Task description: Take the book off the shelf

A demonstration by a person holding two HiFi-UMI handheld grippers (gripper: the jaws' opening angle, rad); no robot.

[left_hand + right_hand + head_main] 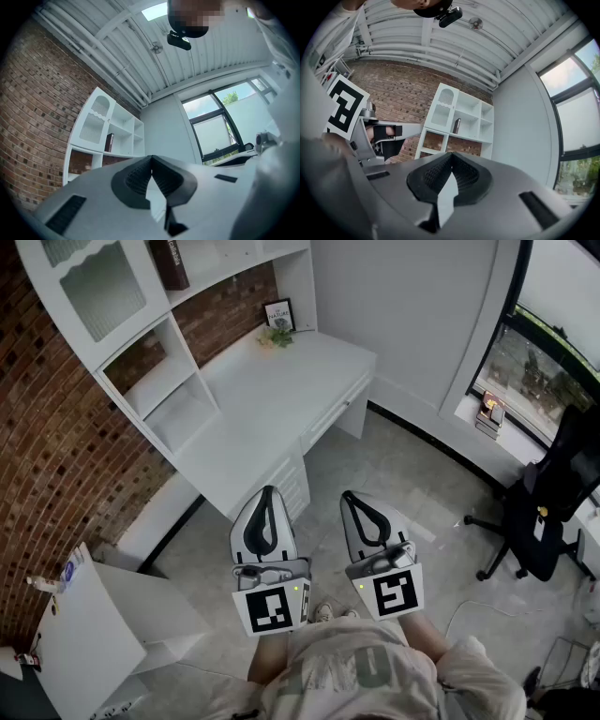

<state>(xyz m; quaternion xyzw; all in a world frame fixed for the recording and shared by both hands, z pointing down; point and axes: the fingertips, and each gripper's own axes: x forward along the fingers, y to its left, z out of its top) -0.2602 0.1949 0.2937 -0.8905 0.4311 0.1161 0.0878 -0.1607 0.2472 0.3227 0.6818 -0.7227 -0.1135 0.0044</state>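
A dark brown book [170, 262] stands upright in an upper compartment of the white shelf unit [141, 381] against the brick wall; it also shows as a small dark book [109, 142] in the left gripper view and as the same book [456, 125] in the right gripper view. My left gripper [268, 491] and right gripper [348, 495] are held side by side over the floor, well short of the desk and far from the book. Both have their jaws closed tip to tip with nothing between them, seen also at the left gripper [151, 158] and right gripper [451, 154].
A white desk [281, 399] with drawers runs under the shelves, carrying a small framed sign [279, 313] and a plant [277, 336]. A black office chair [544, 512] stands at the right by the window. A white cabinet [84, 634] sits at the lower left.
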